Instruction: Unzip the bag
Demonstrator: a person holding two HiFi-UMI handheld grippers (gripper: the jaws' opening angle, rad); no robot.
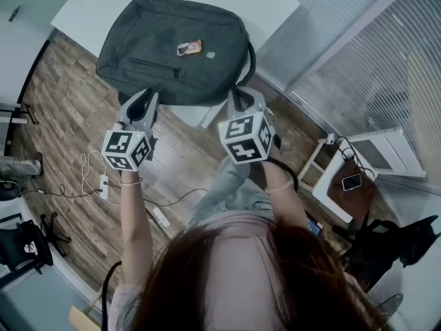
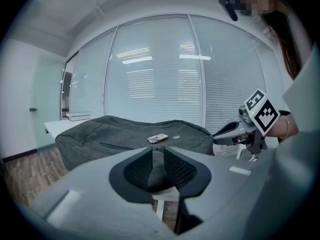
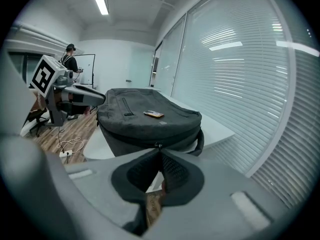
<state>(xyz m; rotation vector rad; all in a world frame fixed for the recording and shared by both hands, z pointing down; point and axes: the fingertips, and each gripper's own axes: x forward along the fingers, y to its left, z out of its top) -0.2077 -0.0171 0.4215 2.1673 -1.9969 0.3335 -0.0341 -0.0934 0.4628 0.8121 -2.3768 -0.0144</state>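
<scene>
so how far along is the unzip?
Done: nothing visible; the side zip of the dark grey fabric bag looks closed. In hand: right gripper shut, tips at the small metal zip pull; a pinch isn't certain. Left gripper open, nothing between its jaws. To do: the whole pull along the zip.

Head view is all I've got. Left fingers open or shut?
Observer: Open. In the left gripper view the left gripper has its fingers apart, with nothing between them.
Operator: And the right?
Observer: The right gripper has its fingers together, tips right at the zipper pull. I can't tell whether the pull is pinched.
Operator: Any gap in the zip?
Observer: None that shows. In the right gripper view the zip line along the near side of the bag looks closed.
</scene>
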